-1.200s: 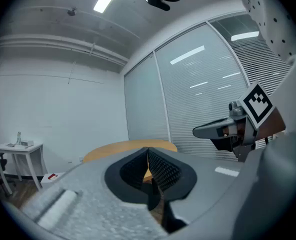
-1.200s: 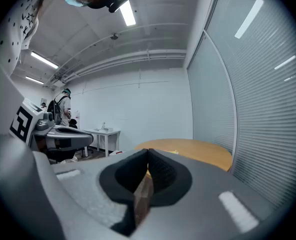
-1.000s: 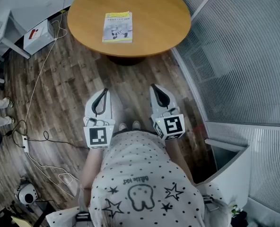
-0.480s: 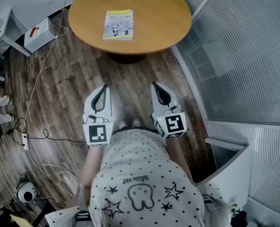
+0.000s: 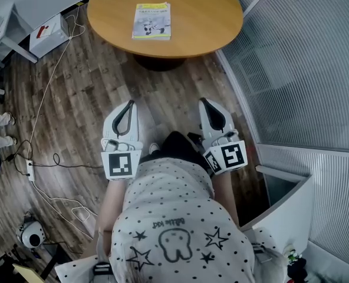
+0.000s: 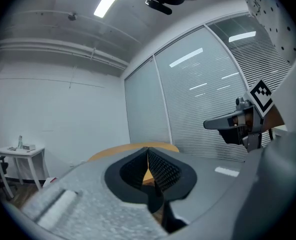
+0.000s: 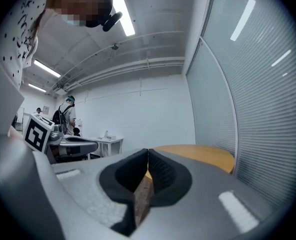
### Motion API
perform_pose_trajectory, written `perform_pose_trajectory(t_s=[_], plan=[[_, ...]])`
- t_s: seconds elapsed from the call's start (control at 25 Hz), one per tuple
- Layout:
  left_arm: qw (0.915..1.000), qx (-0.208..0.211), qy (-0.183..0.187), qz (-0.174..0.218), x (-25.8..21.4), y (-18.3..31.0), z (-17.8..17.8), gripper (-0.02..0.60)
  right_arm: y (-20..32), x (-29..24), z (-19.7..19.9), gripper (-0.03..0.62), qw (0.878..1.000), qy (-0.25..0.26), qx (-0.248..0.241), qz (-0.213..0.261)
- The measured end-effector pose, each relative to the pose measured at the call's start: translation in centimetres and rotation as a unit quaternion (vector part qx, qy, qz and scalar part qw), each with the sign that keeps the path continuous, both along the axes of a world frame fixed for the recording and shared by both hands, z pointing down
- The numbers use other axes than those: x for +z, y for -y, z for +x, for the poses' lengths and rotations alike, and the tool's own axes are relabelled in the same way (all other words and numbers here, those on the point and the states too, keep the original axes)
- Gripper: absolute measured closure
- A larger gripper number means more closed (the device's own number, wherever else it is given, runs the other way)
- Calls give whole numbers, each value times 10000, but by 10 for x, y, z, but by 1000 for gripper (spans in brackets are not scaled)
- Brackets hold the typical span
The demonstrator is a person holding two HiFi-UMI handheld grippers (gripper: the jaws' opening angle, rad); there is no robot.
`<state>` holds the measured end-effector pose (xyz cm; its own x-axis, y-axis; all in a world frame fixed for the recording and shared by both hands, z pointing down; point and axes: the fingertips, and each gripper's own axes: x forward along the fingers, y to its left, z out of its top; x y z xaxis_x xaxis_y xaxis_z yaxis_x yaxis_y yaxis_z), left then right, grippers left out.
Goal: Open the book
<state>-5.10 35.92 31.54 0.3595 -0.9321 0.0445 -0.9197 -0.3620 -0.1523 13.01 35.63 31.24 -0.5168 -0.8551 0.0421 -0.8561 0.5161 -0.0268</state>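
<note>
A closed book (image 5: 151,21) with a pale cover and yellow edge lies flat on the round wooden table (image 5: 204,16) at the top of the head view. Both grippers are held level in front of the person's body, well short of the table. My left gripper (image 5: 127,108) is shut with nothing in it; its jaws meet in the left gripper view (image 6: 148,154). My right gripper (image 5: 210,106) is shut too, and its pads touch in the right gripper view (image 7: 147,156). The table edge (image 7: 203,154) shows ahead of both.
Ribbed glass partition walls (image 5: 304,69) run along the right. A white box (image 5: 45,34) and cables (image 5: 50,99) lie on the wood floor at left, with a power strip (image 5: 30,171). A white side table (image 6: 18,151) stands far left. Another person (image 7: 68,111) stands in the background.
The right gripper has moved a little forward and to the right. The left gripper has stayed put. The table and book sit slightly higher in the head view.
</note>
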Motion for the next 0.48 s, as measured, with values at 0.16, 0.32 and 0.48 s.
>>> perform_pose_trajectory(t_s=[0.16, 0.32, 0.48], plan=[[9999, -27, -106, -85, 12, 16, -7, 569, 12, 5, 2, 563, 9997, 215, -35, -84], [9998, 18, -163, -98, 5, 15, -5, 569, 9, -3, 7, 565, 9999, -159, -50, -17], [9997, 9, -192, -167, 7, 30, -5, 569, 26, -5, 13, 582, 9998, -173, 63, -27]])
